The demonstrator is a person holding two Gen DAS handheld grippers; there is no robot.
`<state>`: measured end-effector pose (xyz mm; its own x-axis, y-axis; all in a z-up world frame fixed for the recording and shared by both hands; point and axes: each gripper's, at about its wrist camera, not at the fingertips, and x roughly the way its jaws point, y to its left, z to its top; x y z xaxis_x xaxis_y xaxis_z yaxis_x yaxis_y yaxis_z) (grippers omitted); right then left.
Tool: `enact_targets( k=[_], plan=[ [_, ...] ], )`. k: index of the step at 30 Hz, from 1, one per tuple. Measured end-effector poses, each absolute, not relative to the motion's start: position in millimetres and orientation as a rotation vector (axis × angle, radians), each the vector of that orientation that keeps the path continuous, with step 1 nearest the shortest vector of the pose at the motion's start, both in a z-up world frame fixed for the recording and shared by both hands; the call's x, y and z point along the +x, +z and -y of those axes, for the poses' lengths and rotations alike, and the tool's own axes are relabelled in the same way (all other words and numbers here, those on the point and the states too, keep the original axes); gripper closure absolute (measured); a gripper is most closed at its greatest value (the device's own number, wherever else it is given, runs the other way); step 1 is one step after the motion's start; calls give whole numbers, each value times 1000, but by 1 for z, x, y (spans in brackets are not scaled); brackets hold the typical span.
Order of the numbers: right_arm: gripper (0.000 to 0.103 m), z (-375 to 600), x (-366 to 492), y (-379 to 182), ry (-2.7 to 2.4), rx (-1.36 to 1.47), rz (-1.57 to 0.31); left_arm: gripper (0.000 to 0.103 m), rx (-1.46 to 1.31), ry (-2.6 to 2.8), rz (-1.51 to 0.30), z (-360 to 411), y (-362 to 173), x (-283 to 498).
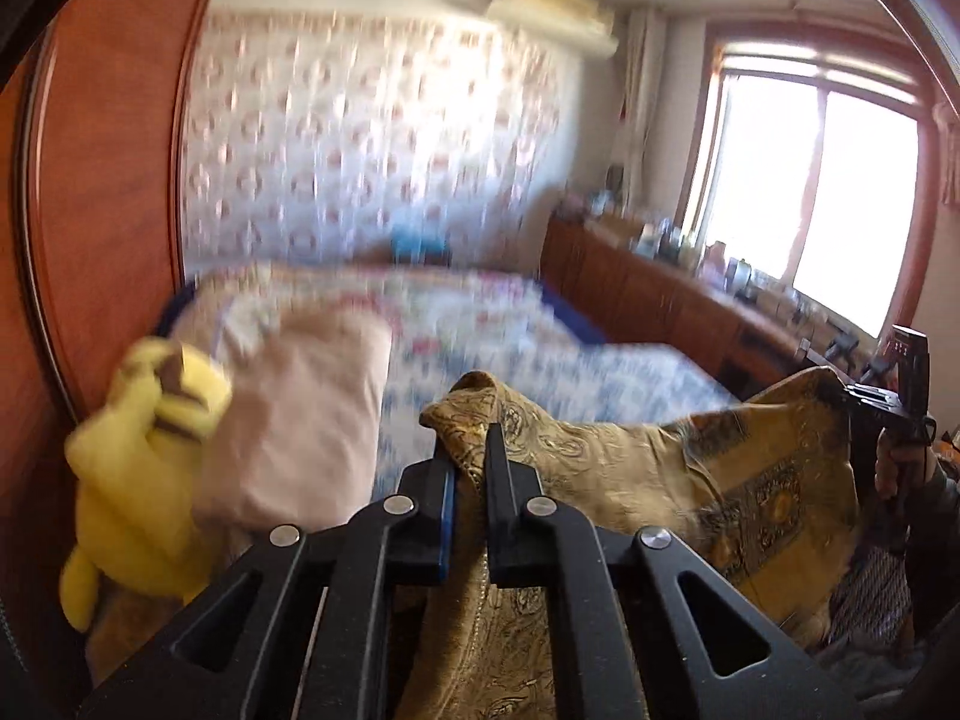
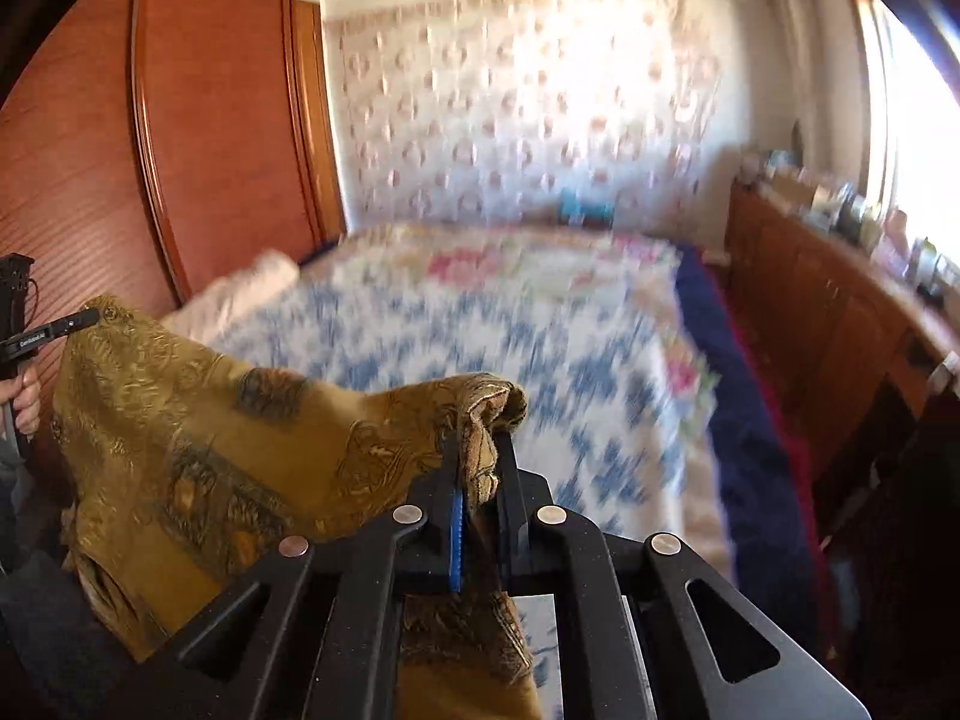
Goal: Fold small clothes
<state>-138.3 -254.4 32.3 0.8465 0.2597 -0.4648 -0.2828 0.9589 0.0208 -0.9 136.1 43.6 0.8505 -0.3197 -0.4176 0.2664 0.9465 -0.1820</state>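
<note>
- Pinching a bunched corner of the mustard-gold patterned cloth (image 1: 630,468), the left gripper (image 1: 471,456) has its two black fingers pressed together on the fabric, which pokes up above the tips and hangs down between the arms.
- Clamped the same way, the right gripper (image 2: 480,450) has its fingers pressed onto another bunched corner of the same cloth (image 2: 198,438), with a blue pad showing on the inner face of its left finger.
- Seen from the left wrist, the cloth stretches from the near tongs across to the right gripper (image 1: 864,396) at the picture's right edge, where a hand (image 1: 894,468) grips the handle.
- Seen from the right wrist, the cloth sags leftward to the left gripper (image 2: 90,318), held by a hand (image 2: 24,396) at the left edge.
- The cloth hangs spread between the two tongs, lifted above the bed (image 2: 480,312), which wears a blurred blue-and-white floral cover.
- A yellow plush toy (image 1: 138,468) sits at the left, touching a pale pink pillow (image 1: 300,420) beside it.
- A reddish wooden wardrobe (image 2: 198,120) stands left of the bed, against a wall hung with a patterned curtain (image 1: 372,138).
- Along the right runs a low wooden cabinet (image 1: 648,288) crowded with small items too blurred to name, under a bright window (image 1: 810,180).
- An air conditioner (image 1: 552,12) is mounted high on the wall.
</note>
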Motion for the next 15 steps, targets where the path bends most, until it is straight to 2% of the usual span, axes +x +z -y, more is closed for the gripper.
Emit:
enact_targets(
  k=[7, 11, 15],
  plan=[
    [96, 262, -167, 117, 240, -93, -278, 95, -107, -281, -292, -146, 116, 6],
    [96, 259, -156, 165, 215, -130, -193, 95, -72, -254, -246, -147, 149, 43],
    [96, 244, -116, 195, 187, -184, -186, 95, -32, -194, -254, -146, 159, 98]
  ],
)
